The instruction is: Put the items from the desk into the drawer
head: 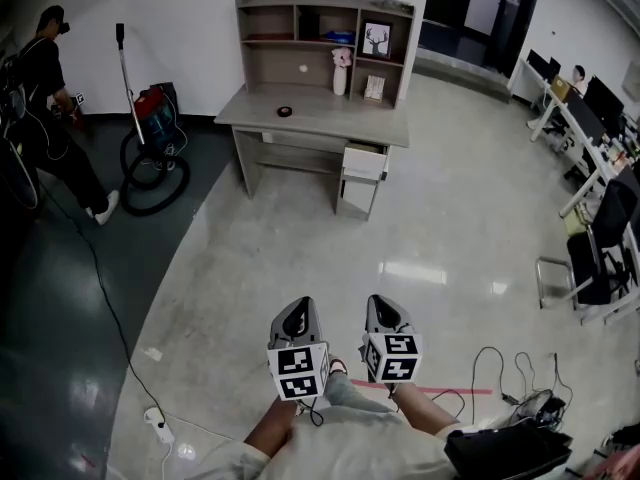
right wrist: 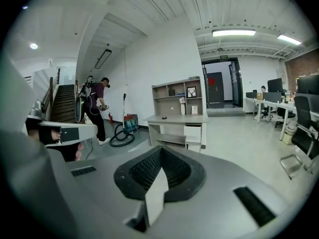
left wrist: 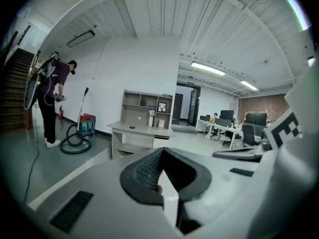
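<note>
Red-and-blue vacuum cleaner [head: 155,116] stands left of the bench [head: 330,125]; a small dark round item [head: 285,111] lies on the bench top, the white drawer [head: 364,164] under its right end. Well short of the bench, I see my left gripper [head: 297,309] and right gripper [head: 386,307], jaws clenched, both empty.

Left hand-held gripper [head: 297,318]: jaws together, empty, pointing forward.
Right hand-held gripper [head: 386,315]: jaws together, empty, beside the left.
</note>
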{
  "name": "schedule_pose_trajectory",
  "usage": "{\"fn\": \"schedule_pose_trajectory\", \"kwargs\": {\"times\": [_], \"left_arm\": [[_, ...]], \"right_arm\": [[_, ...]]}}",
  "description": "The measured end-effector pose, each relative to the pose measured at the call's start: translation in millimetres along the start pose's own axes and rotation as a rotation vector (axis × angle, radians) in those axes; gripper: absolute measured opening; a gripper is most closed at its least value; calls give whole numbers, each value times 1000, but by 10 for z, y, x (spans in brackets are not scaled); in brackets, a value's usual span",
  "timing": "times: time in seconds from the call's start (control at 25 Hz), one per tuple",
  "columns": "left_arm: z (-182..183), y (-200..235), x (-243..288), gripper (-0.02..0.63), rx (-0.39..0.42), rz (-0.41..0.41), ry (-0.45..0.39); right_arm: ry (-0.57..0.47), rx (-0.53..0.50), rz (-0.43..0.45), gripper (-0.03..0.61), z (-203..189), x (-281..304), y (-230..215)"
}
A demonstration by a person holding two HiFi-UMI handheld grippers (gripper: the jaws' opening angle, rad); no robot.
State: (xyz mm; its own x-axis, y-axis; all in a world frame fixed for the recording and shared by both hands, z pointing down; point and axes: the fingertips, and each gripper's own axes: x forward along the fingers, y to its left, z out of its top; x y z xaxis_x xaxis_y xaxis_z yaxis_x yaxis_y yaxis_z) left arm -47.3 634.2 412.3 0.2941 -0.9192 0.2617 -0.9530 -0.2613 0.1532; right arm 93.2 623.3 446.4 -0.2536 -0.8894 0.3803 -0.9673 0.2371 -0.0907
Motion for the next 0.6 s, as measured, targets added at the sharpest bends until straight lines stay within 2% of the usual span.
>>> {"fn": "schedule_pose_trajectory", "kwargs": {"times": [0.6], "left_arm": [[302, -14, 1128, 8, 12, 11, 10]], "right_arm": [[18, 2, 17, -2, 433, 956, -562]]}}
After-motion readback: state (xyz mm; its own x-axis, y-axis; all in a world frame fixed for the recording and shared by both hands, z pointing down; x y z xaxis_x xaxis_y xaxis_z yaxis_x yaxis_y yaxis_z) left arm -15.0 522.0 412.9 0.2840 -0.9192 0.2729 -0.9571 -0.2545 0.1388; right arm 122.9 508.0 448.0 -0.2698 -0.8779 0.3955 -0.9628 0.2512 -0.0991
